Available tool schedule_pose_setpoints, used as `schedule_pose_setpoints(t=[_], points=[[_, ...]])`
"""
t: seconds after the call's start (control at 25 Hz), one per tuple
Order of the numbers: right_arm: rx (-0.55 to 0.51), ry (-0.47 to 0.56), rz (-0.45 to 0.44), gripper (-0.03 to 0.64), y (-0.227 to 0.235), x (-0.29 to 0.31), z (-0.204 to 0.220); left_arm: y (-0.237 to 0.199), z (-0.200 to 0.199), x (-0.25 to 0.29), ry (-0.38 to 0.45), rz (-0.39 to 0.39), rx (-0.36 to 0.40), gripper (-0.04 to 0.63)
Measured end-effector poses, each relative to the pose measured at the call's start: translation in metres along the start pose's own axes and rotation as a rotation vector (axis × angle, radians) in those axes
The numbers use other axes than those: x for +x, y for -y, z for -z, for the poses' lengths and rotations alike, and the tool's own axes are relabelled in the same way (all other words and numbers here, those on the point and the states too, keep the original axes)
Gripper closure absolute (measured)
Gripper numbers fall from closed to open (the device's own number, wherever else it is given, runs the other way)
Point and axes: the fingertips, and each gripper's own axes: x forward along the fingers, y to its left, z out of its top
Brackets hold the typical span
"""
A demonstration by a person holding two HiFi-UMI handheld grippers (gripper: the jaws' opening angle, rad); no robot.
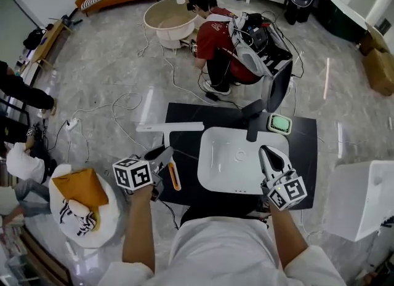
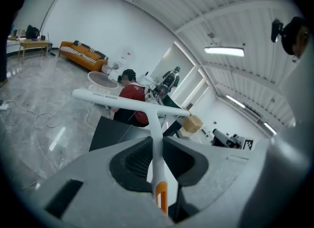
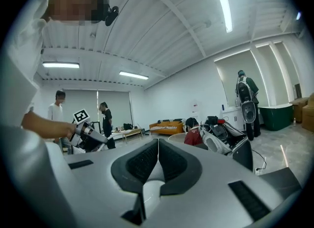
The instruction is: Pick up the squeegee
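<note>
The squeegee is white, with a long T-shaped blade and an orange-tipped handle. It hangs above the left edge of the black countertop. My left gripper is shut on its handle, just below the blade. In the left gripper view the handle runs straight between the dark pads, with the blade crosswise beyond them. My right gripper hovers over the right side of the white sink. Its jaws are shut, with nothing between them.
A black faucet and a pale green item stand behind the sink. A person in a red shirt crouches on the floor beyond, near a round tub. A white box stands right; a padded stool with an orange bag stands left.
</note>
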Motion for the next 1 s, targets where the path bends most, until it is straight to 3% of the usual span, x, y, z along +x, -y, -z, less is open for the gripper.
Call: schedule_pose_setpoints(t=[0.44,1.0], points=[[-0.071,0.122,-0.04,0.601,-0.039,0.001,-0.073,0.085,-0.093,-0.087,0.332,0.11,0.235,0.518],[-0.126,0.235,-0.071,0.601,-0.02,-0.049,-0.155,0.155,-0.107,-0.152,0.671,0.016,0.402,0.52]])
